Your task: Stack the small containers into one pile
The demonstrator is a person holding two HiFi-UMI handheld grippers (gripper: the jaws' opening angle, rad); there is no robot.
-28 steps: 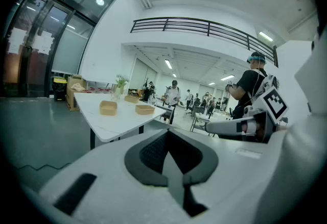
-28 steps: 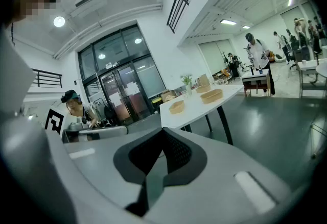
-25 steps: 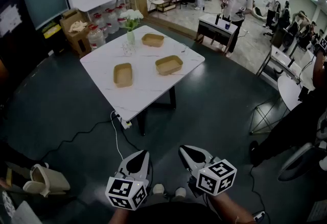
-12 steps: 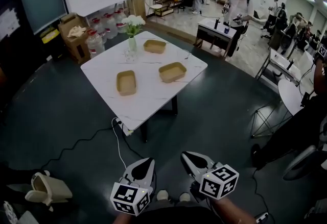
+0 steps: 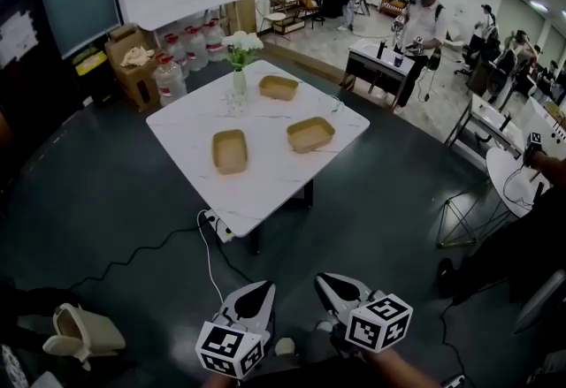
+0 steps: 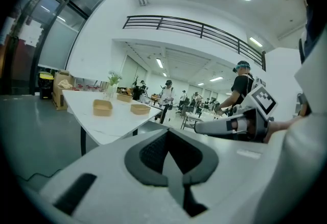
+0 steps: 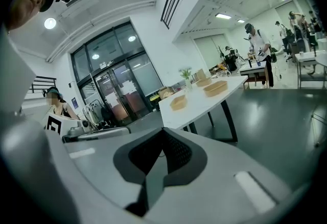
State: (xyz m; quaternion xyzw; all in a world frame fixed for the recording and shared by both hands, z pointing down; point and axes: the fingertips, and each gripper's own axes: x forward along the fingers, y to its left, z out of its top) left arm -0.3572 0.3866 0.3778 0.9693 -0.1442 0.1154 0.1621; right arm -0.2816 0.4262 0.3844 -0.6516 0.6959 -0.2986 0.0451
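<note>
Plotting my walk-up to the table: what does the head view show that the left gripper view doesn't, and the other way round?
Head view only: the white power strip with its cable on the dark floor under the near corner of the white square table, and the left gripper's marker cube. Left gripper view only: the black balcony railing overhead, and that gripper's jaws closed together with nothing between. Both: that table, three shallow brown rectangular containers apart on it, the vase of white flowers and the right gripper.
</note>
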